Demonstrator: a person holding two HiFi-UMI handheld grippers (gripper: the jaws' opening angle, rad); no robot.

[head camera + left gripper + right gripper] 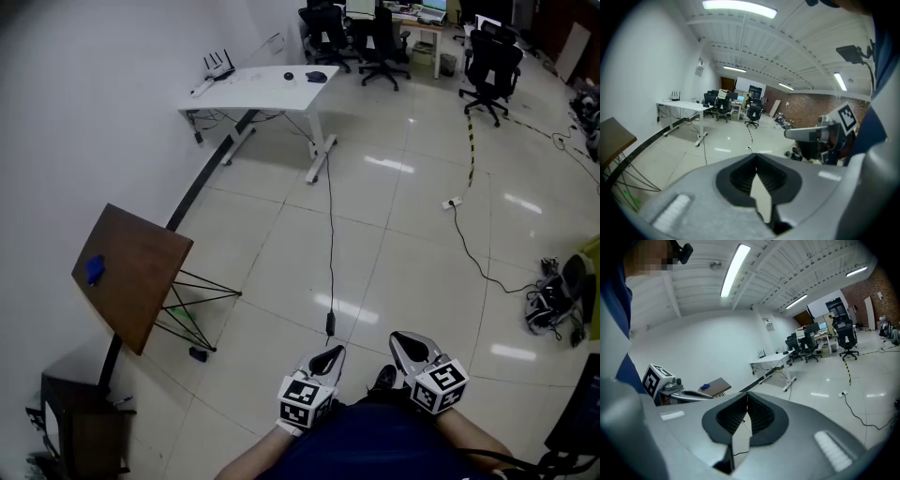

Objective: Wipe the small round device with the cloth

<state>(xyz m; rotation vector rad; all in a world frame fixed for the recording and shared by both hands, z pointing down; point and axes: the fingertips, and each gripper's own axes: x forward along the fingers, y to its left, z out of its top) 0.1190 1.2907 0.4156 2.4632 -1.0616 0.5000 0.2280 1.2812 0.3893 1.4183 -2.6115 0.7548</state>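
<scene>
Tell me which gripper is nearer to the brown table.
Left. The left gripper is below and right of the brown table; the right gripper is even farther right.
</scene>
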